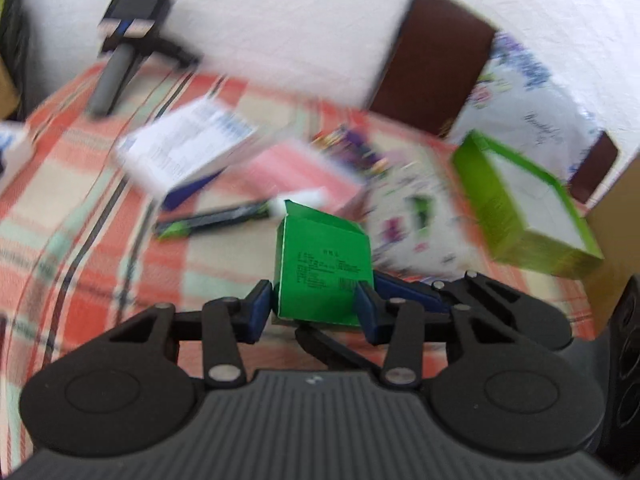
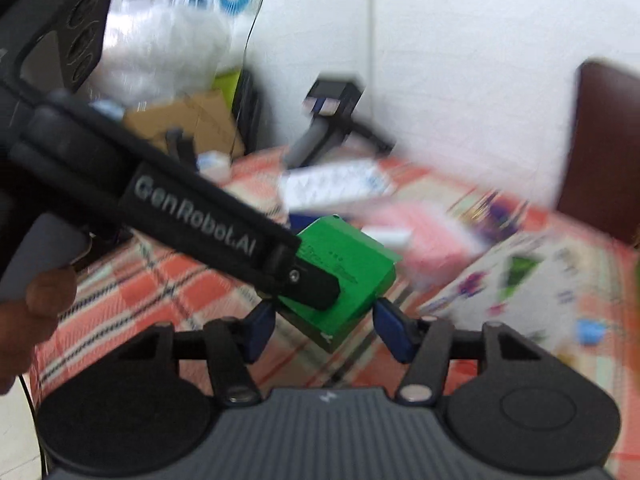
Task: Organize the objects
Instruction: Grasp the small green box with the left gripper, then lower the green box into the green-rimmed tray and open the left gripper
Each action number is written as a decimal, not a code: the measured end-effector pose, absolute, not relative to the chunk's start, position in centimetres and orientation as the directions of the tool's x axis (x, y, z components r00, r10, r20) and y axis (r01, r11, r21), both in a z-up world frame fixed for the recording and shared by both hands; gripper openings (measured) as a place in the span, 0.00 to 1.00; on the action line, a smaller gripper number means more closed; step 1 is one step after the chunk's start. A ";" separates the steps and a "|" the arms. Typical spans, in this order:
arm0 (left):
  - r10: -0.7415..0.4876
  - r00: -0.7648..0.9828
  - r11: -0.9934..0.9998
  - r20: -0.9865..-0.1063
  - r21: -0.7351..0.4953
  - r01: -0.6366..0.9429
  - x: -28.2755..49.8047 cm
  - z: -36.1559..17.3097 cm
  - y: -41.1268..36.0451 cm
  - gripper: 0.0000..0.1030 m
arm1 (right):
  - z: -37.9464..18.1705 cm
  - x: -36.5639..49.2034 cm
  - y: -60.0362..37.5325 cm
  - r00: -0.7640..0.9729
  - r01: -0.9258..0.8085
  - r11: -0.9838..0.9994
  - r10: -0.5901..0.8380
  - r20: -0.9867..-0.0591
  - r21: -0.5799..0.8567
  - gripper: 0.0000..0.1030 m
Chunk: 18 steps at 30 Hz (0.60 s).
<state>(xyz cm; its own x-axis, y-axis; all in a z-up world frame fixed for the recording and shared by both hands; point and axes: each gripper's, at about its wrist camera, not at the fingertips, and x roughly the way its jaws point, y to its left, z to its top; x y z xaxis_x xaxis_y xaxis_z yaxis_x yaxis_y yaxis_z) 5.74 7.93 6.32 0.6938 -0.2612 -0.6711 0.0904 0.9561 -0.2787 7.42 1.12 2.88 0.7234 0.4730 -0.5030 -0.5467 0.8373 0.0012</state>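
My left gripper (image 1: 314, 306) is shut on a small green box (image 1: 324, 270) with black print and holds it above the checked tablecloth (image 1: 100, 240). In the right wrist view the same green box (image 2: 356, 280) sits between the open blue pads of my right gripper (image 2: 326, 326), with gaps on both sides. The left gripper's black finger (image 2: 312, 284) lies across the box from the left. A lime-green tray (image 1: 524, 204) with a white floor stands open on the table to the right.
On the table lie a white and blue box (image 1: 188, 152), a pink packet (image 1: 296, 176), a dark pen-like pack (image 1: 212, 220) and a patterned flat box (image 1: 412, 216). A brown chair back (image 1: 432, 60) stands behind the table. A black stand (image 1: 124, 44) stands at the far left.
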 end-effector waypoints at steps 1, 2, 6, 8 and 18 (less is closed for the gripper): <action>-0.273 0.704 0.955 -0.656 -0.272 0.117 6.0 7.2 6.9 0.46 | 3.4 6.9 0.3 0.754 -0.525 0.851 0.457 -0.471 -0.015 0.54; -0.288 0.712 0.954 -0.640 -0.262 0.150 6.5 7.9 5.6 0.46 | 4.0 6.6 -0.7 0.788 -0.496 0.867 0.432 -0.439 -0.037 0.54; -0.362 0.724 0.932 -0.587 -0.215 0.291 9.6 9.8 -0.8 0.46 | 5.8 7.0 -5.8 0.891 -0.342 0.934 0.288 -0.352 -0.100 0.54; -0.407 0.714 0.912 -0.570 -0.208 0.354 11.4 9.9 -4.1 0.46 | 6.3 7.9 -9.1 0.918 -0.253 0.963 0.209 -0.338 -0.092 0.54; -0.513 0.617 0.843 -0.596 -0.218 0.491 18.7 7.4 -15.7 0.47 | 4.7 12.7 -21.3 0.922 0.043 0.999 -0.039 -0.384 0.003 0.54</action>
<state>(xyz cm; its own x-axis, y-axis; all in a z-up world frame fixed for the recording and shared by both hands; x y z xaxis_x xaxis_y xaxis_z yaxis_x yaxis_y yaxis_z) 18.66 -15.66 7.40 0.6173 -0.5135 -0.5960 0.4913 0.8433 -0.2177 12.69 -21.31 4.68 0.9223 -0.0386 -0.3844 0.0432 0.9991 0.0032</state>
